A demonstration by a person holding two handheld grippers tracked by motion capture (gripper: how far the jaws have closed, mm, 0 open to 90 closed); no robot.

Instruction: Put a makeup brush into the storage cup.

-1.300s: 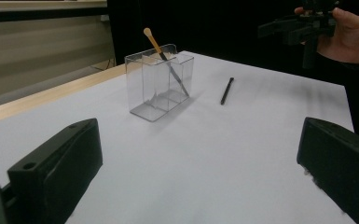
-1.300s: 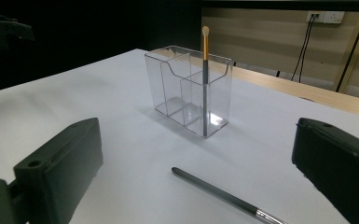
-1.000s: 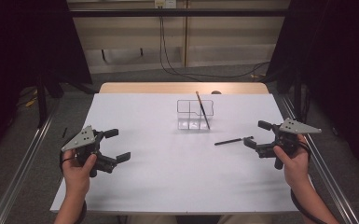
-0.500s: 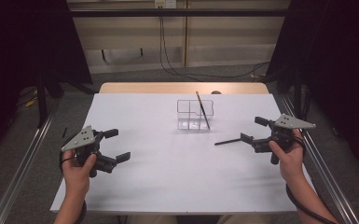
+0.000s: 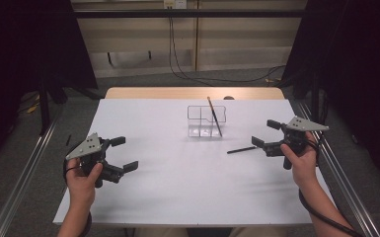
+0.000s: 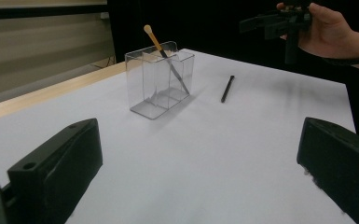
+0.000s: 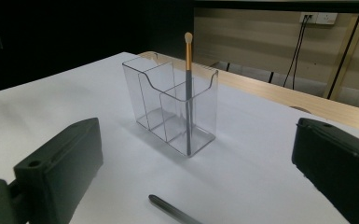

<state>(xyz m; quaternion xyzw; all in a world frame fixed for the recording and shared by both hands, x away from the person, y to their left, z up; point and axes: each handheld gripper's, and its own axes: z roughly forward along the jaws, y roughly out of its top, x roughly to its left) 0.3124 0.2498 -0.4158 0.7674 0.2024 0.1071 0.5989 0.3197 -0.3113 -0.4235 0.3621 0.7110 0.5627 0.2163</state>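
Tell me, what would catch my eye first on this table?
Probably the clear plastic organiser box standing mid-table on the white sheet, with a slim gold-handled brush leaning in its right-hand compartment. Next, the thin black pen lying flat to its right, just ahead of the open right gripper. The left gripper hovers open at the table's near left.

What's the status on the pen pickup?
Right hand-held gripper open, at the black pen, not gripping. Left hand-held gripper open, idle. Pen flat on table, beside clear organizer holding one brush. Path clear.
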